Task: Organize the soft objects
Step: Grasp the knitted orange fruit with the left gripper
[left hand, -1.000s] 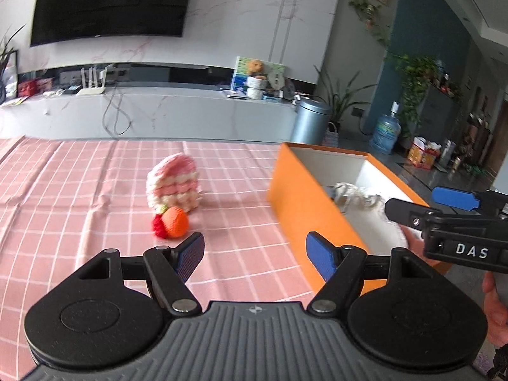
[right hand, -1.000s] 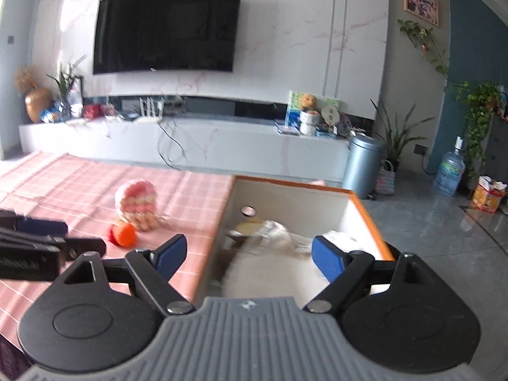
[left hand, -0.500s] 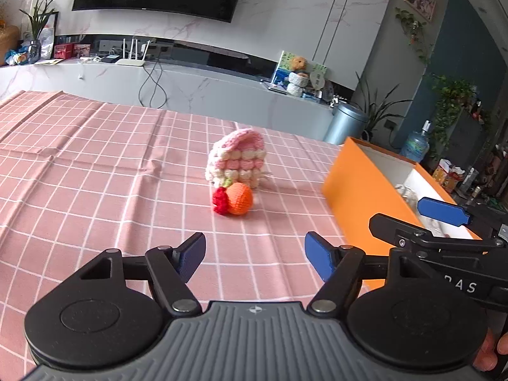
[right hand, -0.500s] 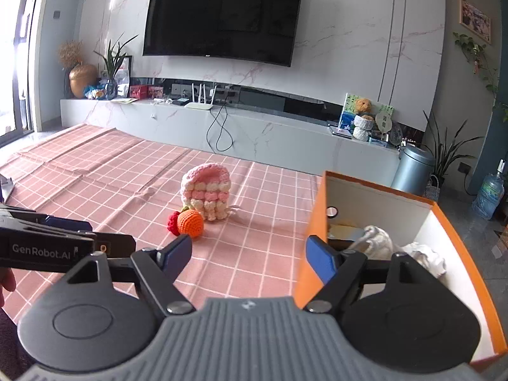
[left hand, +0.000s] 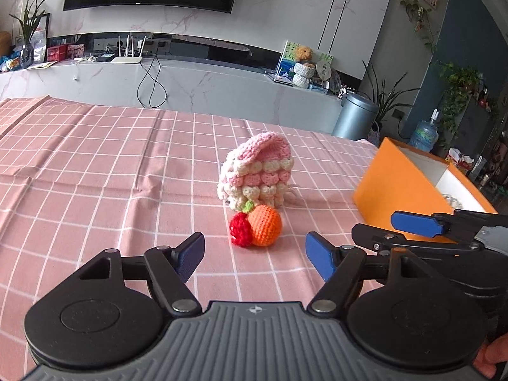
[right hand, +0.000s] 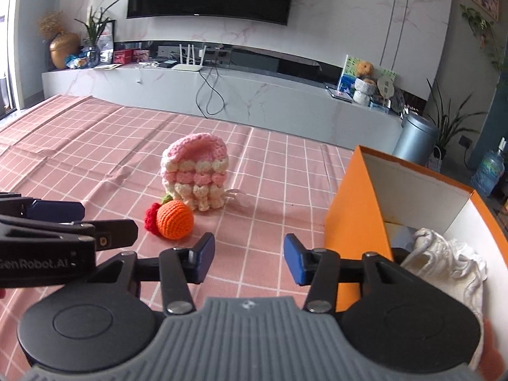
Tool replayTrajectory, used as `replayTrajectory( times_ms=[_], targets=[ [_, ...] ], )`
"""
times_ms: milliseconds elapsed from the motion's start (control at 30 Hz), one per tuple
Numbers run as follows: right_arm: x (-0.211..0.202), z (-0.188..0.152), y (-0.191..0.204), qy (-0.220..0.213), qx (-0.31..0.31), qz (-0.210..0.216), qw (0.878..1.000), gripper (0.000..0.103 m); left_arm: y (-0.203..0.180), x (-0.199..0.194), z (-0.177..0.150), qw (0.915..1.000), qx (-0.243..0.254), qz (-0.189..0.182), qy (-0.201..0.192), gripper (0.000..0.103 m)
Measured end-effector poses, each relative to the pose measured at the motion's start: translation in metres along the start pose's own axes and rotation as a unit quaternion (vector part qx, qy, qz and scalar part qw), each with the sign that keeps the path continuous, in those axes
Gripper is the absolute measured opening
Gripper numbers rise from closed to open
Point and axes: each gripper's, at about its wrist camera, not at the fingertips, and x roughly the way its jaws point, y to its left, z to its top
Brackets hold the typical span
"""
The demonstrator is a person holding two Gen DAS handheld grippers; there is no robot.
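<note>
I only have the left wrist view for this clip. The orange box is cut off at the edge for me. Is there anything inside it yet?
Observer: Yes. The right wrist view shows a crumpled white cloth lying inside the orange box.
Operator: Is the right hand-held gripper holding anything?
Observer: No. The right hand-held gripper is open and empty.
Operator: Anything else left on the tablecloth?
Observer: Just the pink crochet pouch with its orange ball.
</note>
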Motion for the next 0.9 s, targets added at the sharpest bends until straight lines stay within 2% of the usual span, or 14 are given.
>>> replayTrajectory(
  times_ms=[200,300,600,700,733,767,833,900],
  targets=[
    [0.031,0.003,0.001,0.018,0.027,-0.015,0.999,0.038,0.003,0.027,0.003,0.9996,0.026,0.000,0.009,0.086],
    [0.044,0.003,0.002,0.021,0.032,-0.016,0.999,0.036,0.005,0.037,0.003,0.9994,0.032,0.003,0.015,0.086],
    [0.059,0.007,-0.001,0.008,0.045,-0.045,0.998,0.037,-0.001,0.062,0.004,0.9972,0.066,0.011,0.031,0.086],
    [0.061,0.008,-0.004,0.007,0.052,-0.040,0.998,0.039,-0.002,0.069,0.004,0.9971,0.067,0.011,0.035,0.085],
    [0.062,0.009,-0.005,0.007,0.057,-0.036,0.998,0.040,-0.003,0.072,0.004,0.9968,0.069,0.013,0.037,0.080],
    [0.063,0.009,-0.006,0.008,0.060,-0.033,0.998,0.041,-0.004,0.073,0.004,0.9966,0.072,0.014,0.038,0.068],
    [0.065,0.009,-0.004,0.010,0.054,-0.034,0.998,0.041,-0.005,0.073,0.003,0.9959,0.081,0.017,0.037,0.054],
    [0.067,0.009,0.000,0.015,0.044,-0.026,0.999,0.041,-0.007,0.072,0.003,0.9957,0.084,0.016,0.037,0.053]
  ],
)
